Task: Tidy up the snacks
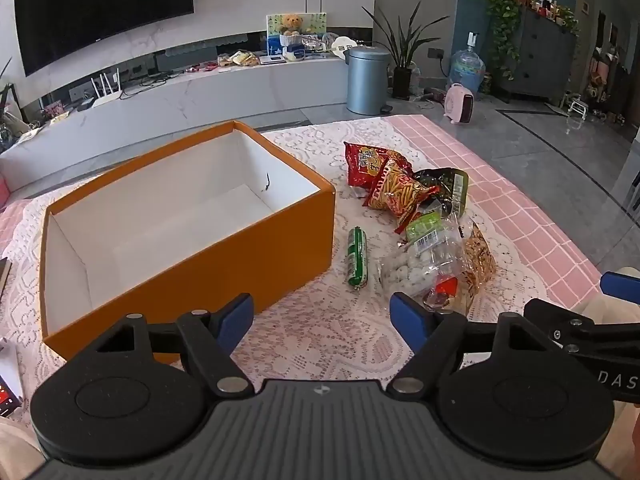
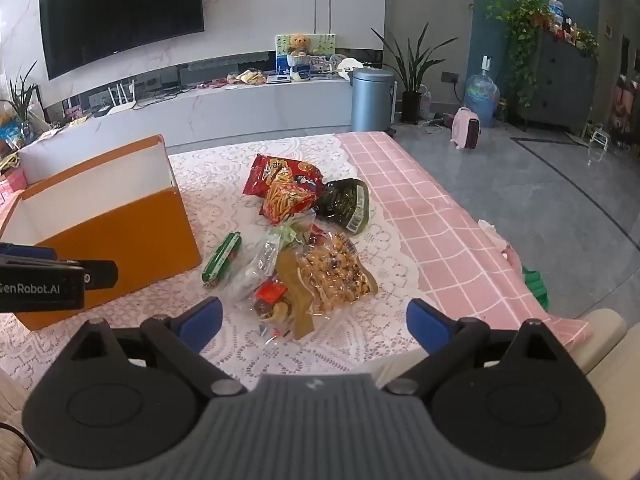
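Note:
An empty orange box (image 1: 224,256) with a white inside stands on the lace cloth at the left; it also shows in the right wrist view (image 2: 132,240). Right of it lies a pile of snacks: a green sausage stick (image 1: 357,258) (image 2: 222,258), red snack bags (image 1: 394,190) (image 2: 286,188), a dark green pack (image 1: 448,190) (image 2: 346,202), a clear bag of white candies (image 1: 412,268) and a nut bag (image 2: 336,274). My left gripper (image 1: 322,318) is open and empty in front of the box and pile. My right gripper (image 2: 314,324) is open and empty just before the pile.
The table carries a white lace cloth (image 1: 320,340) over a pink checked cloth (image 2: 440,220); its right edge drops to a grey floor. A TV wall, a low white cabinet and a blue bin (image 1: 366,80) stand behind. Books lie at the far left (image 1: 8,392).

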Available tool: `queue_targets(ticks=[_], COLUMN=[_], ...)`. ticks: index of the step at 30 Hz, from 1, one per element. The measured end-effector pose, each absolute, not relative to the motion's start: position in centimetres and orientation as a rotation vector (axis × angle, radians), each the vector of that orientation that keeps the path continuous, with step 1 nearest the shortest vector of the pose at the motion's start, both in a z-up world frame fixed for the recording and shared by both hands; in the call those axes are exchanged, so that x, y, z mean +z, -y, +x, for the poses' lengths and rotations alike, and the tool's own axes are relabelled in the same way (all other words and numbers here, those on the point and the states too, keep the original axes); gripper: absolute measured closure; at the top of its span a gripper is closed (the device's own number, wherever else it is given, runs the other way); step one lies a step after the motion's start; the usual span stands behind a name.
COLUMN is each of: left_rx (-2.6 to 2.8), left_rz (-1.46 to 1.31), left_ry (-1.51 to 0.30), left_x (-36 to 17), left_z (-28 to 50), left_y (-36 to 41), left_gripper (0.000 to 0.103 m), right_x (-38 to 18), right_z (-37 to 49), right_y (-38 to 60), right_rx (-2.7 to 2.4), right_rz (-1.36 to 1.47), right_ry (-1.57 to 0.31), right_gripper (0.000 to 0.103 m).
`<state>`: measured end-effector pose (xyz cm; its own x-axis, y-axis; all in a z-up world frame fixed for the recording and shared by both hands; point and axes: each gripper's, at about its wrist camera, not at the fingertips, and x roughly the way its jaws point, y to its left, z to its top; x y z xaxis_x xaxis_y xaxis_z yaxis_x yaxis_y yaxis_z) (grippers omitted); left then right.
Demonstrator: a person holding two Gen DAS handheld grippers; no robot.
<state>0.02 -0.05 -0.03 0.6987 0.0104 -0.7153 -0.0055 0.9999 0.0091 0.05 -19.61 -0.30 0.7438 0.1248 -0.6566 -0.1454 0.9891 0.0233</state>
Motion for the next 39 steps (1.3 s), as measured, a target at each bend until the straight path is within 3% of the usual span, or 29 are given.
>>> queue_targets(ticks=[11, 39], left_rx=[-0.016, -0.022], left_rz=[0.004, -0.013], left_ry=[-0.792, -0.766], left_x=[1.0, 0.1], left_z=[-0.2, -0.4], left_y=[-0.2, 0.1], left_gripper=[0.020, 0.022], right_x=[-0.6, -0.7], right_z=[-0.1, 0.5], right_y=[19.8, 19.3], right_rx=[0.131, 0.125], right_rz=[-0.034, -0.051], right_ry=[-0.725, -0.736], right_gripper=[0.007, 0.007])
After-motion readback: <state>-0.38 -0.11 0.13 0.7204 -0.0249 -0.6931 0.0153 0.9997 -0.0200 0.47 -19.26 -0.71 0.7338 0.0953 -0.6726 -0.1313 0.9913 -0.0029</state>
